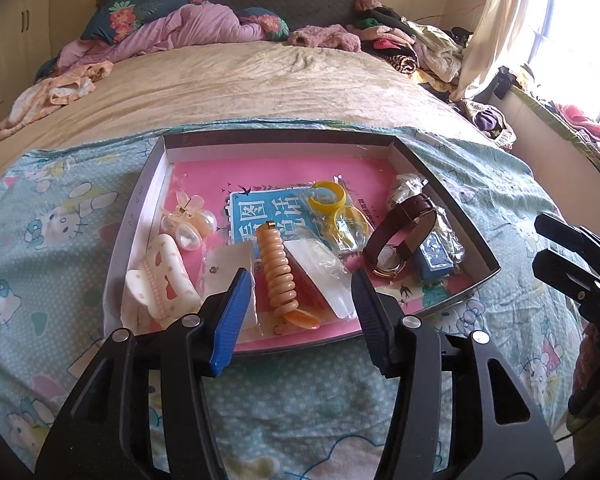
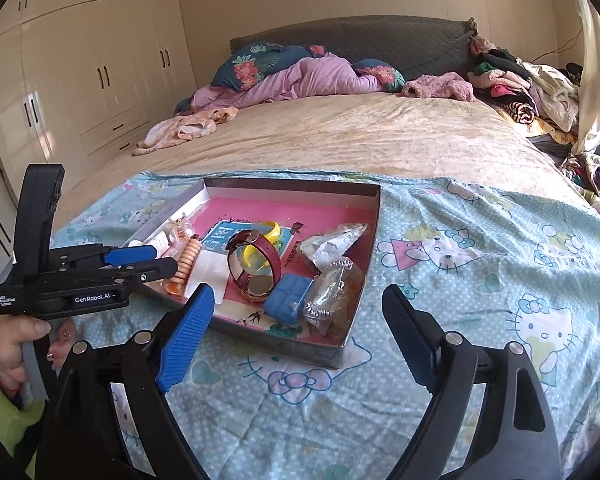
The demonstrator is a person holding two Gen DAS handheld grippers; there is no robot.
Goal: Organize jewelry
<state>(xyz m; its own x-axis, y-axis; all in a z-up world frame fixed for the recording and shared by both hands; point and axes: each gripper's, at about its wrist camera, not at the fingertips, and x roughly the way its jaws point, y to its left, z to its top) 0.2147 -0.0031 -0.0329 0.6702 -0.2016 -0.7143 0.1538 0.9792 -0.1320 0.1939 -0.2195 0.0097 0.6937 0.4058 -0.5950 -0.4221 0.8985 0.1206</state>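
Observation:
A shallow grey box (image 1: pixel 444 164) (image 2: pixel 374 216) lies on a Hello Kitty sheet on the bed. In it lie an orange spiral hair tie (image 1: pixel 278 268) (image 2: pixel 186 262), a cream claw clip (image 1: pixel 162 284), a pearl flower clip (image 1: pixel 190 220), yellow rings (image 1: pixel 328 196) (image 2: pixel 270 230), a brown-strap watch (image 1: pixel 404 232) (image 2: pixel 256 264), a blue case (image 1: pixel 436 258) (image 2: pixel 290 298) and plastic bags (image 2: pixel 332 292). My left gripper (image 1: pixel 298 292) is open and empty, over the box's near edge above the hair tie. My right gripper (image 2: pixel 296 328) is open and empty at the box's near right corner.
A pink booklet (image 1: pixel 268 176) lines the box. Purple bedding and pillows (image 2: pixel 300 76) lie at the headboard, a clothes pile (image 2: pixel 520 92) at the far right, pink clothes (image 2: pixel 180 130) at the far left. White wardrobes (image 2: pixel 80 72) stand left; a window with curtain (image 1: pixel 540 20) is at the right.

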